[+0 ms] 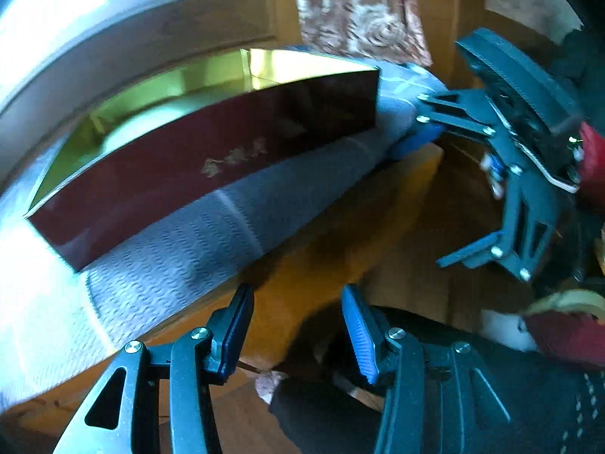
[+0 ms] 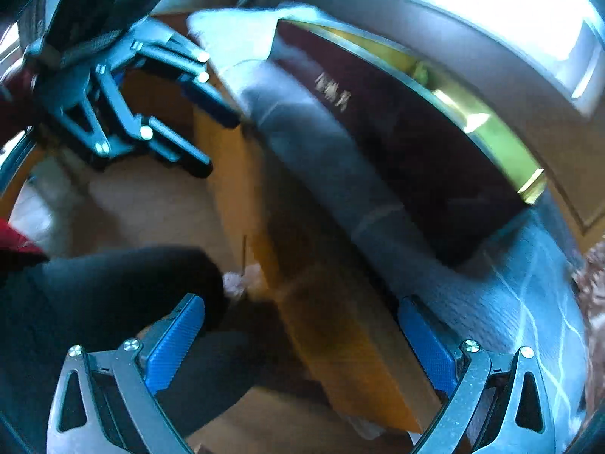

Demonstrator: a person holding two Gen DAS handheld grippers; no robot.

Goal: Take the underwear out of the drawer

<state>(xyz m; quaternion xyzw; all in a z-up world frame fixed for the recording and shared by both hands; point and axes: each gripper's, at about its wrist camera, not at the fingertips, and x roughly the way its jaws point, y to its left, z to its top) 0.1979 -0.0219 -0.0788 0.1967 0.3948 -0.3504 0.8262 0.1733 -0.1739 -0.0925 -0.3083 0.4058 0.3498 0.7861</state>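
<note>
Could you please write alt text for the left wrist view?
The open, empty left gripper hovers above a wooden edge, facing a dark red open box with a gold lining on grey textured cloth. The right gripper is open at right.

Both tongs are dark grey frames with silver screws and blue ribbed pads (image 2: 176,344); the person wears a red sleeve (image 1: 591,159) and black trousers (image 2: 94,295).

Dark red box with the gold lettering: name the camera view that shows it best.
Left wrist view. The dark red box fills the middle, its long side, lettering and gold-lined open top readable. The right wrist view shows the same box more blurred, receding toward the window.
</note>
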